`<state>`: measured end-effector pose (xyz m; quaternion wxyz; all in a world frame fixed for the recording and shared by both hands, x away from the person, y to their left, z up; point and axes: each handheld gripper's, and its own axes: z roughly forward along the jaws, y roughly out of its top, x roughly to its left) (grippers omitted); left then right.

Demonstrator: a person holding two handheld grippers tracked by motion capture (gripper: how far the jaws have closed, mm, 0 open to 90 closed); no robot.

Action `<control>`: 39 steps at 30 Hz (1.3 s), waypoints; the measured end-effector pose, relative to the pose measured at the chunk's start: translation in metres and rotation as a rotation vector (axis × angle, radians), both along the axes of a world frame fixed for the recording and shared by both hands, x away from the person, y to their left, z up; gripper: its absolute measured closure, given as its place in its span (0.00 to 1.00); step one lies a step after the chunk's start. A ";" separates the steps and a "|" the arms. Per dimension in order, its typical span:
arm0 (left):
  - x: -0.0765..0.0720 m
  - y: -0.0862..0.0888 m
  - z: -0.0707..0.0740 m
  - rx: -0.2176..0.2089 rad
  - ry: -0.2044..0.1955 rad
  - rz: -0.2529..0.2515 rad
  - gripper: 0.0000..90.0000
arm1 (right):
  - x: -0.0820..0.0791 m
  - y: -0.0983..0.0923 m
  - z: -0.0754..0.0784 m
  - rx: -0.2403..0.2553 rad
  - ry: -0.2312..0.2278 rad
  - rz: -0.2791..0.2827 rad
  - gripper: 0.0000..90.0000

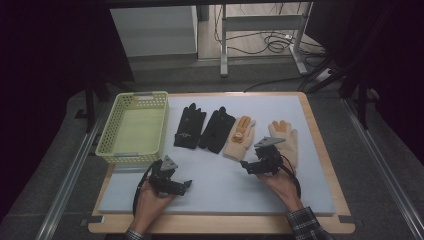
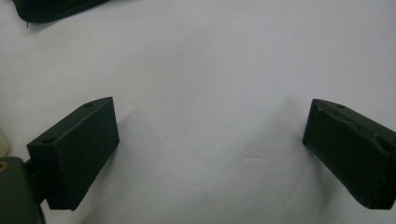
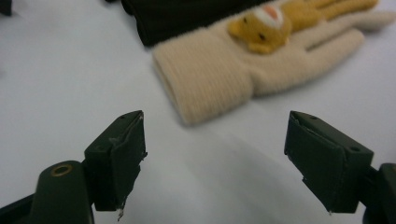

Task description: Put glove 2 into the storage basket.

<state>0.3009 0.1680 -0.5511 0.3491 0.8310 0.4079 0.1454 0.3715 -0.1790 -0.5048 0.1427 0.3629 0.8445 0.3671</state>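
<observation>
A yellow basket (image 1: 134, 128) sits at the left of the worktop (image 1: 215, 192), on a pale mat (image 1: 280, 192). Two black gloves (image 1: 204, 127) lie side by side just to its right. A second tan glove (image 1: 286, 137) lies at the far right. Behind the worktop, cables (image 1: 272, 44) lie on the floor near white frame legs (image 1: 224, 47).

2 black gloves (image 1: 190, 126), 2 cream gloves (image 1: 239, 138), seemingly both bear-trimmed, 1 basket (image 1: 107, 142), 2 tongs (image 1: 186, 185)
</observation>
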 end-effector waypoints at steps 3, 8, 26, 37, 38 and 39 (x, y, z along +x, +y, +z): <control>0.000 0.000 0.000 0.000 0.000 0.000 0.04 | 0.007 0.008 0.003 0.015 -0.001 0.012 0.24; 0.000 0.000 0.000 0.000 0.000 0.000 0.04 | 0.021 0.023 0.008 0.021 -0.012 0.015 0.30; 0.000 0.000 0.000 0.002 0.000 -0.001 0.04 | 0.085 0.080 0.007 -0.026 -0.024 0.039 0.38; 0.000 0.000 0.000 -0.001 0.001 0.000 0.04 | 0.118 0.111 -0.008 -0.076 0.005 0.013 0.24; 0.000 0.000 0.000 0.000 0.001 -0.001 0.04 | 0.120 0.113 -0.011 -0.095 0.003 0.012 0.24; 0.000 0.000 0.000 0.000 0.000 -0.001 0.04 | 0.123 0.115 -0.014 -0.119 0.002 0.010 0.24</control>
